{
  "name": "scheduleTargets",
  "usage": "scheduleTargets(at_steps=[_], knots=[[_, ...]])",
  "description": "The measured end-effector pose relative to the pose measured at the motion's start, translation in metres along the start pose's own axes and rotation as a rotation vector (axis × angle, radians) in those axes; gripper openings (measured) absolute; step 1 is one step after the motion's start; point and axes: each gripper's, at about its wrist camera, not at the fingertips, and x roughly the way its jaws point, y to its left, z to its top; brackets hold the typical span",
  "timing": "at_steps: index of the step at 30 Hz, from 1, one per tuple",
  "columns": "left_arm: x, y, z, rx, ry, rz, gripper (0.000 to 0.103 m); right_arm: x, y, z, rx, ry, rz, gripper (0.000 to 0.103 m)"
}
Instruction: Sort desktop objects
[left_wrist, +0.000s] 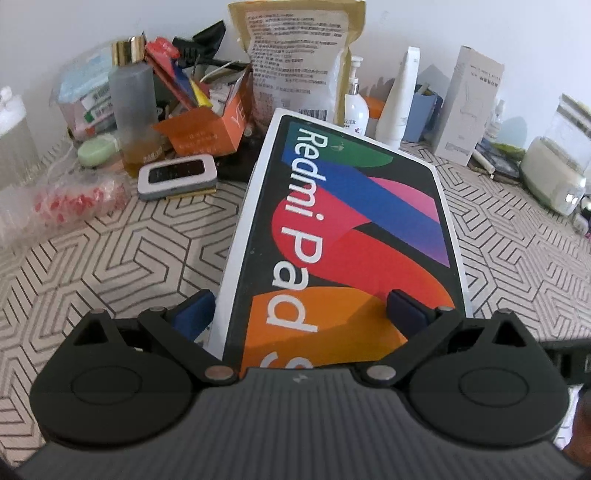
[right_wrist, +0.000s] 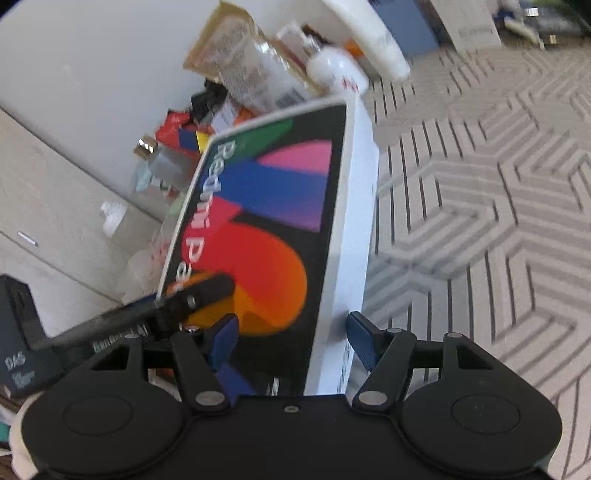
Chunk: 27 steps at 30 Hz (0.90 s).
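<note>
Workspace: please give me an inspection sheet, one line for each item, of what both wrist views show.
Surface: table with a grey geometric line pattern.
Job's things: Redmi Pad box, tilted, its near end between both grippers.
Clutter: along the wall, orange box of pens, frosted bottle, brown pouch, pump bottle, white carton; small white device in front.
Grippers: left gripper straddles the box's width; whether its pads press is unclear. Right gripper straddles the box's edge, a gap visible at one pad.
Cables: thin white cord behind the orange box.
Surroundings: plain white wall; pale cabinet to the side.
</note>
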Motion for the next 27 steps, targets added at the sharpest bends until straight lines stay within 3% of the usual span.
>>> scheduleTargets(at_steps=[5, 10, 16, 19, 23, 27], knots=[[-0.004, 0.009, -0.002, -0.045, -0.003, -0.019, 0.099, 0.005, -0.011, -0.003, 0.045, 0.026, 0.029, 0.071], [-0.02, 0.012, -0.01, -0.01, -0.028, -0.071, 0.101, 0.011, -0.023, -0.005, 0.099, 0.027, 0.067, 0.074], [-0.027, 0.023, -0.022, -0.01, -0.019, -0.057, 0.101, 0.014, -0.031, -0.008, 0.16, 0.029, 0.112, 0.076], [-0.023, 0.027, -0.023, 0.003, 0.003, -0.072, 0.098, 0.01, -0.029, -0.009, 0.172, 0.024, 0.108, 0.07], [-0.021, 0.029, -0.024, -0.001, 0.013, -0.105, 0.097, -0.003, -0.03, -0.006, 0.184, 0.033, 0.143, 0.054], [-0.019, 0.029, -0.023, -0.011, 0.01, -0.097, 0.097, -0.01, -0.037, -0.004, 0.208, 0.038, 0.198, 0.052]])
